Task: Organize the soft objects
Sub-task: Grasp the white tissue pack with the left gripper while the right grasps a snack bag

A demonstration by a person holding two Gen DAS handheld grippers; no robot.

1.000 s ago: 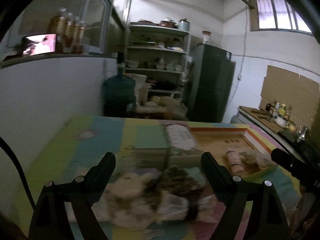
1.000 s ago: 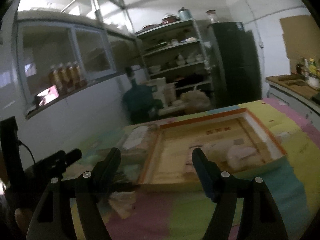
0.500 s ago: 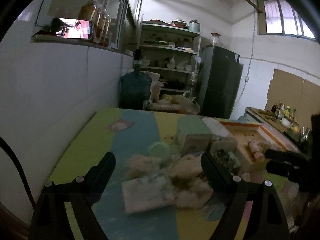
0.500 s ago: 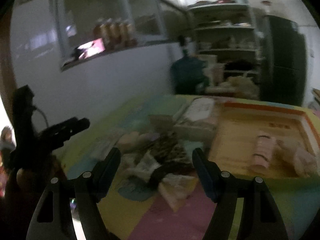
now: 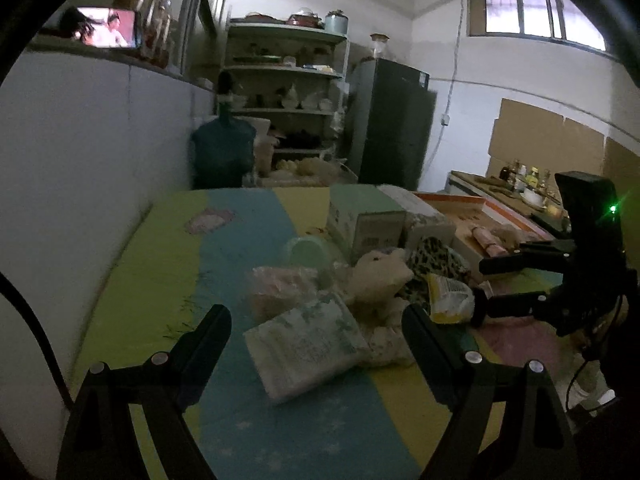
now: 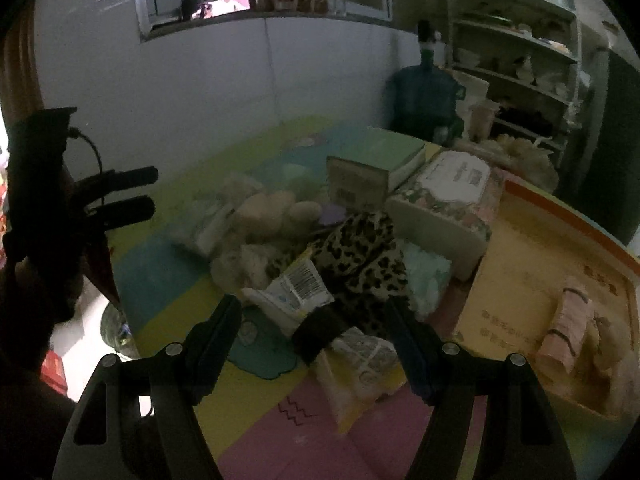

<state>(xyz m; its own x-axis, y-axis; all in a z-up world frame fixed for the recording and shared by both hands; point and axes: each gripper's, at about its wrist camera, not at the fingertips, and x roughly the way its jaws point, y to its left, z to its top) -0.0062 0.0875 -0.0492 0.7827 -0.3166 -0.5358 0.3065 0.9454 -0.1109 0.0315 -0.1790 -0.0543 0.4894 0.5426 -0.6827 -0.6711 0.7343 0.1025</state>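
A heap of soft things lies on the pastel mat. In the left wrist view my left gripper (image 5: 316,328) is open, its fingers either side of a white patterned tissue pack (image 5: 306,346); behind it sit a cream plush toy (image 5: 380,276) and a pink packet (image 5: 280,284). My right gripper (image 5: 480,288) shows at the right, also open. In the right wrist view my right gripper (image 6: 316,316) is open just before a leopard-print cloth (image 6: 364,256) with a black cuff and a barcode packet (image 6: 296,288). The open shallow box (image 6: 516,280) holds a pink roll (image 6: 568,328) and a pale plush.
A green-topped box (image 6: 372,168) and a floral tissue box (image 6: 444,208) stand behind the heap. A blue water jug (image 5: 224,152), shelves and a dark fridge (image 5: 392,124) are beyond the table. A white wall runs along the table's left side.
Both grippers have dropped and swung toward the heap; the right one turned left from the open box onto the leopard cloth. The left view now faces the tissue pack closely. Both stayed open.
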